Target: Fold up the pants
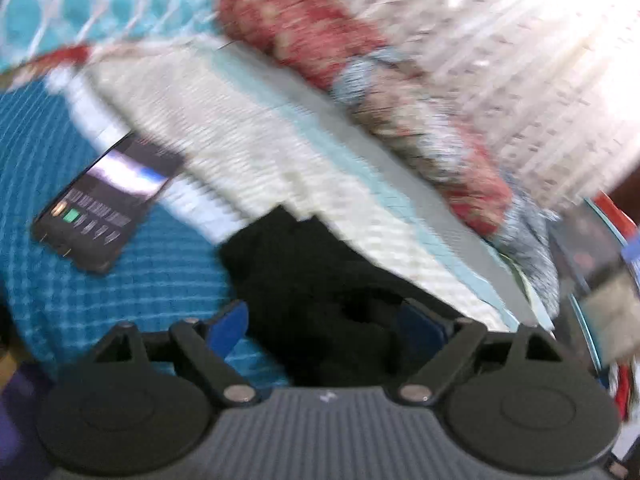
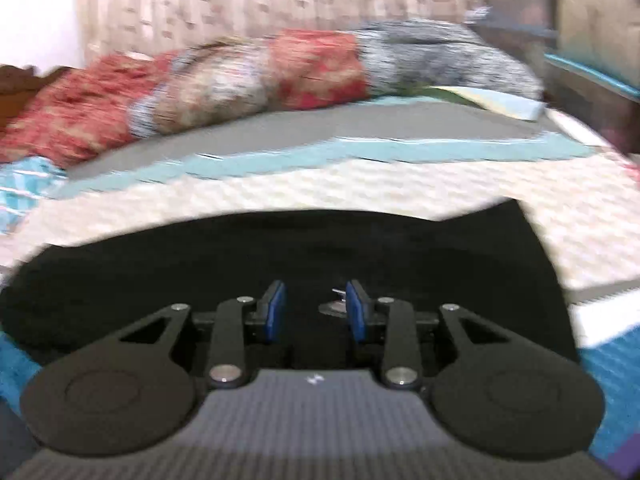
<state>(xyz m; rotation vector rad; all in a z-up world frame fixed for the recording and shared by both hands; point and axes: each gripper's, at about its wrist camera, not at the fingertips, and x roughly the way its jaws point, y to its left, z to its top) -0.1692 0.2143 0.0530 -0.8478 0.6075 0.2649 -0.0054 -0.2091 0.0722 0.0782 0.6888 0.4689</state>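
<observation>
Risk: both hand-held grippers spread, left (image 1: 326, 328) and right (image 2: 316, 312) gripping nothing; black pants (image 2: 280, 248) fold may slump on bed (image 2: 440, 196).

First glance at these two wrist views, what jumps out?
The black pants dominate: a dark spread across the bed's white quilted cover, right under the right gripper, whose blue fingers stand apart above the cloth. Behind them, a red and grey patterned blanket lies bunched along the far side of the bed. In the left wrist view, a lit phone lies on the blue blanket, left of the wide-open left gripper.
</observation>
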